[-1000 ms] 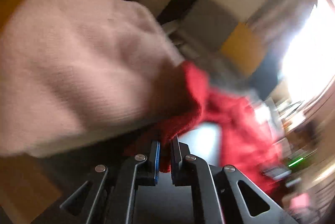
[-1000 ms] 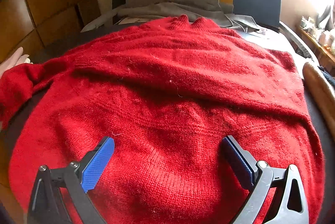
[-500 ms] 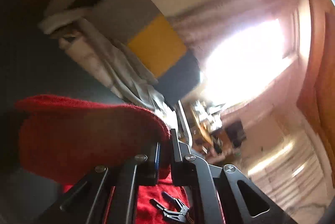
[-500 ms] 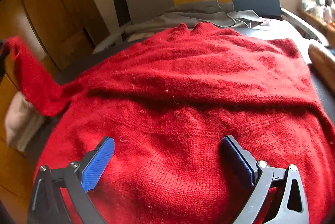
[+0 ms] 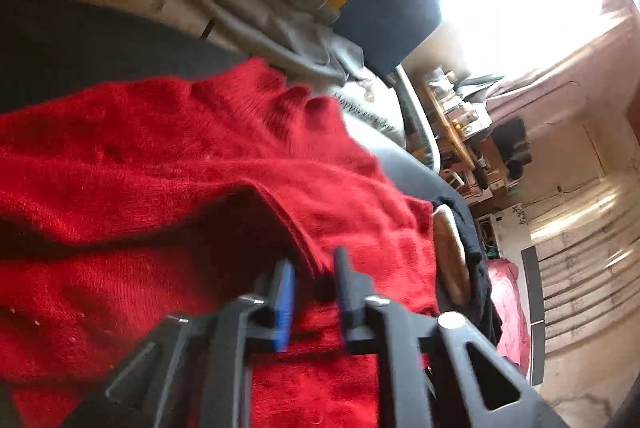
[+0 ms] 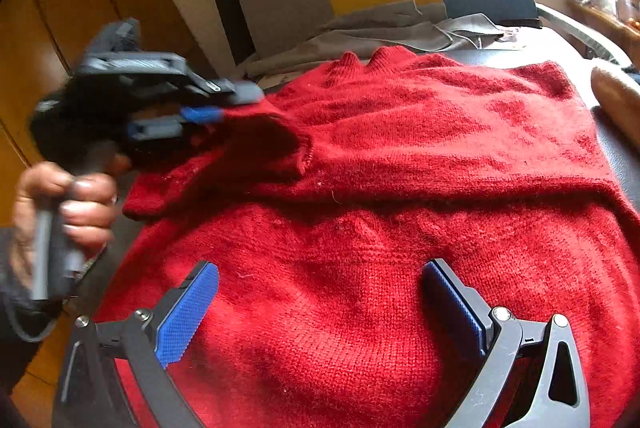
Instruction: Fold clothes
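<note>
Nearest, the right gripper [image 6: 320, 308] hovers with fingers wide apart over the hem of the fuzzy red knitted sweater [image 6: 380, 228], which lies flat on the dark bench [image 6: 560, 43]. At ten o'clock the left gripper [image 6: 208, 119] has just been opening, the folded-in sleeve [image 6: 256, 151] loose between its fingers. I'd release fully, then smooth the sleeve square. Beyond lies grey clothing [image 6: 380, 27]; no containers visible

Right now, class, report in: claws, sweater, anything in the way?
Left claw just opening, sleeve cuff loose between its jaws. Right claw open over red sweater. Grey clothes lie beyond.
</note>
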Available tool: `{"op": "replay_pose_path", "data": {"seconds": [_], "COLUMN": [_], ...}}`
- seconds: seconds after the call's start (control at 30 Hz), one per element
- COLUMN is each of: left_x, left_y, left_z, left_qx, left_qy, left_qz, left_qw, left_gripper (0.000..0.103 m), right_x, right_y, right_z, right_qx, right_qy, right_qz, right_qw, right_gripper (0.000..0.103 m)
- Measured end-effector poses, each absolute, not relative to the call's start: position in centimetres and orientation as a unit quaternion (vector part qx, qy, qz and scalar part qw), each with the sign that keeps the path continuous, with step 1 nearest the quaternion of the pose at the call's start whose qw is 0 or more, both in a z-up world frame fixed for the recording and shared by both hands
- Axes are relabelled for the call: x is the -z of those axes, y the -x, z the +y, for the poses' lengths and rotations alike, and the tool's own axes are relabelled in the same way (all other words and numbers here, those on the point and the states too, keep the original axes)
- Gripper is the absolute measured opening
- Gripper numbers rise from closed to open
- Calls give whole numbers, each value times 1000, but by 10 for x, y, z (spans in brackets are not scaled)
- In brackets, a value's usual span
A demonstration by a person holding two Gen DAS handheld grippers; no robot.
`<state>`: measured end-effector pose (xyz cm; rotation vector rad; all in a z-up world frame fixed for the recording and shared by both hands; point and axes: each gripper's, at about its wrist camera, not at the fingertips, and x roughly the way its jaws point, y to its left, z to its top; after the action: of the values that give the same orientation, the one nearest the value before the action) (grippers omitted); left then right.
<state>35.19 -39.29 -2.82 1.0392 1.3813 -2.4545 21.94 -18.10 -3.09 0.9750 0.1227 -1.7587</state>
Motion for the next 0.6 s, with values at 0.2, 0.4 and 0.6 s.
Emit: {"op": "replay_pose_path", "data": {"seconds": [0.2, 0.4, 0.6], "left_x": [9, 22, 51], "left_y": [-418, -494, -514], "left_z": [-397, -388, -382], "left_qx": [846, 851, 845], "left_qy": [-271, -260, -279], "left_qz": [452, 436, 436], "left_qw": [87, 130, 136], "left_gripper": [29, 30, 32], "right_x": [-6, -18, 3], "right_y": [-223, -195, -164], "right_z": [-194, -264, -317], "right_qx": [740, 723, 730], "right_qy": [-339, -340, -384], "right_qz": [77, 85, 71], "right_qw": [576, 595, 561], "right_gripper": [103, 103, 87]}}
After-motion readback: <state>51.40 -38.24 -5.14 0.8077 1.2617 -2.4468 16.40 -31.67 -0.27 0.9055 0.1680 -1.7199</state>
